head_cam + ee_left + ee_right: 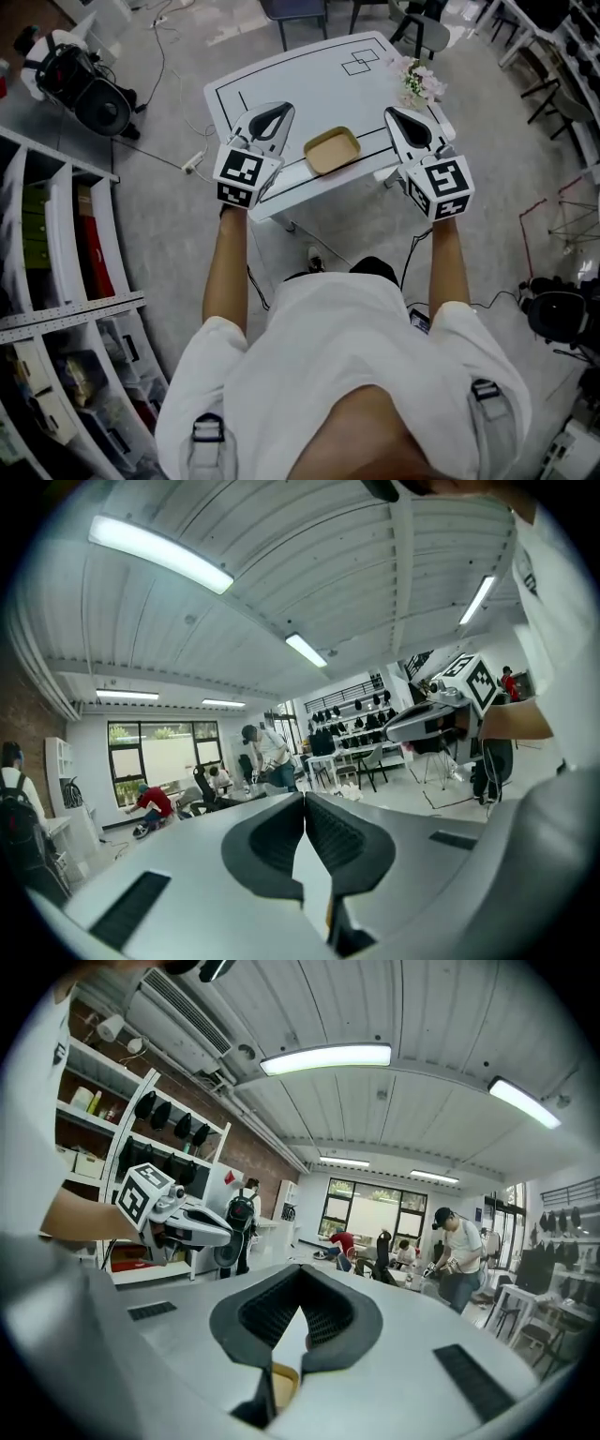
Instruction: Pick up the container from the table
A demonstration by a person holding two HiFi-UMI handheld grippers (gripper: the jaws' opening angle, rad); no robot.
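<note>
A shallow tan container (332,151) sits near the front edge of the white table (281,75), which has black lines marked on it. My left gripper (272,112) hangs over the table just left of the container, shut with nothing between its jaws. Level with it, my right gripper (398,114) is just right of the container, also shut and empty. In the left gripper view the jaws (304,799) meet at the tips, and the right gripper (431,719) shows across from them. The right gripper view shows closed jaws (302,1274), a sliver of the container (281,1382) below them, and the left gripper (178,1218).
A small bunch of flowers (419,82) stands on the table's right edge. Shelving (56,281) runs along the left, with black gear (84,84) on the floor beyond. Chairs (422,28) stand behind the table. Several people (455,1255) work far off in the room.
</note>
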